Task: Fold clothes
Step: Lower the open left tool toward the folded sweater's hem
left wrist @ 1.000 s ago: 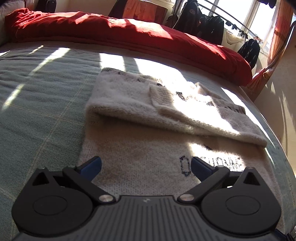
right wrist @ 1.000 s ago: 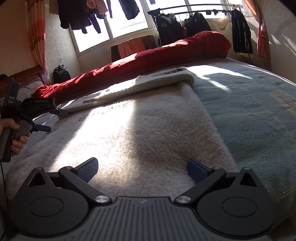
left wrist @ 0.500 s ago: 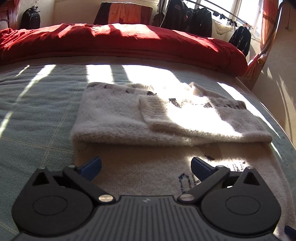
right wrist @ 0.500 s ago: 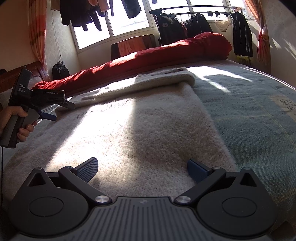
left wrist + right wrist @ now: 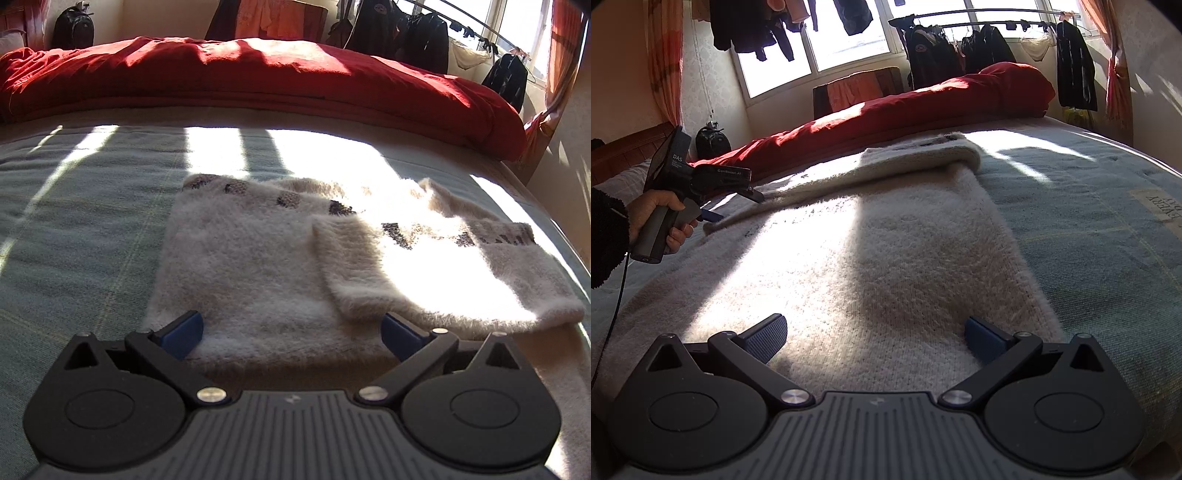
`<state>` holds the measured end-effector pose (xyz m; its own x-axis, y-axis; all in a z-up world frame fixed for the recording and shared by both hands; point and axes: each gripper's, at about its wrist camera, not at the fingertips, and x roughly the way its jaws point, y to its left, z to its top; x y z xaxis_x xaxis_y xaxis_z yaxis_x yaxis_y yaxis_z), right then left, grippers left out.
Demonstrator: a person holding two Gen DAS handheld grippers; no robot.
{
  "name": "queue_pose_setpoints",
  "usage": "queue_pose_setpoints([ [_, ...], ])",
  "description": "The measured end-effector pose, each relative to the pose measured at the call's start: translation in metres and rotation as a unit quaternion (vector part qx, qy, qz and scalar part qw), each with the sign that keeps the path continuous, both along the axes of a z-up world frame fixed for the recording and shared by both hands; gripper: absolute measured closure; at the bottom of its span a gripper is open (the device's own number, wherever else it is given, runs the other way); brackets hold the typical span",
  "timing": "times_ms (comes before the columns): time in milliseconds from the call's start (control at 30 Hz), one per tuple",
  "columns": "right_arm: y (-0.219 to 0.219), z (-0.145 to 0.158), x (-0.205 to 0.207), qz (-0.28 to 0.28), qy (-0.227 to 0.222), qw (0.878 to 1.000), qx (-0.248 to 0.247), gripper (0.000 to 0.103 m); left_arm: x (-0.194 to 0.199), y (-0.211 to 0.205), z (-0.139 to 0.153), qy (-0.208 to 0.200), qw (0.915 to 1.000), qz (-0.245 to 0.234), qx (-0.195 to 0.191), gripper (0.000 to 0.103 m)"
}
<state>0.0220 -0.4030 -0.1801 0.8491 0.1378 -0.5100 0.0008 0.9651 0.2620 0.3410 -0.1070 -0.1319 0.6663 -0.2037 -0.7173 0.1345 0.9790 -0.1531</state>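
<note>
Here the cream sweater (image 5: 258, 266) is lying part-folded on the bed (image 5: 74, 221), its long axis running crosswise to the left tongs (image 5: 291, 330). Both left and right tongs (image 5: 875, 338) are gaping wide, holding nothing; the right seems nearer the hem.

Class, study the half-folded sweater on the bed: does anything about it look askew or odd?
Slightly. On the cream sweater, the folded-in sleeve lies at a slant, its cuff not square with the fold edge. Otherwise nothing stands out.
</note>
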Motion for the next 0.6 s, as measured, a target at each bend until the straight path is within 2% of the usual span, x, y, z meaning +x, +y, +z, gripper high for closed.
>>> queue_pose_setpoints([
  [33,0.000,0.000,0.000,0.000,0.000,1.000,0.000,0.000,-0.003,-0.003,0.007,-0.008,0.9999,-0.006,-0.002,0.001],
  [100,0.000,0.000,0.000,-0.001,0.000,1.000,-0.001,0.000,-0.007,-0.011,0.021,-0.021,0.9990,-0.025,-0.031,0.001],
  [200,0.000,0.000,0.001,-0.001,0.000,1.000,-0.002,0.000,-0.002,-0.036,0.035,-0.012,0.9931,-0.061,-0.099,0.001],
  [300,-0.001,0.000,0.001,0.000,0.000,1.000,0.003,0.000,0.008,-0.076,0.037,0.013,0.9798,-0.108,-0.168,0.001],
  [367,-0.003,0.001,0.001,0.001,0.000,1.000,0.007,0.000,0.015,-0.107,0.031,0.036,0.9711,-0.132,-0.195,0.001],
  [467,-0.006,0.001,0.002,0.003,0.000,1.000,0.018,0.000,0.025,-0.145,0.019,0.059,0.9665,-0.149,-0.200,0.001],
  [600,-0.009,0.001,0.001,0.007,0.000,1.000,0.028,0.000,0.029,-0.157,-0.001,0.071,0.9719,-0.134,-0.180,0.001],
])
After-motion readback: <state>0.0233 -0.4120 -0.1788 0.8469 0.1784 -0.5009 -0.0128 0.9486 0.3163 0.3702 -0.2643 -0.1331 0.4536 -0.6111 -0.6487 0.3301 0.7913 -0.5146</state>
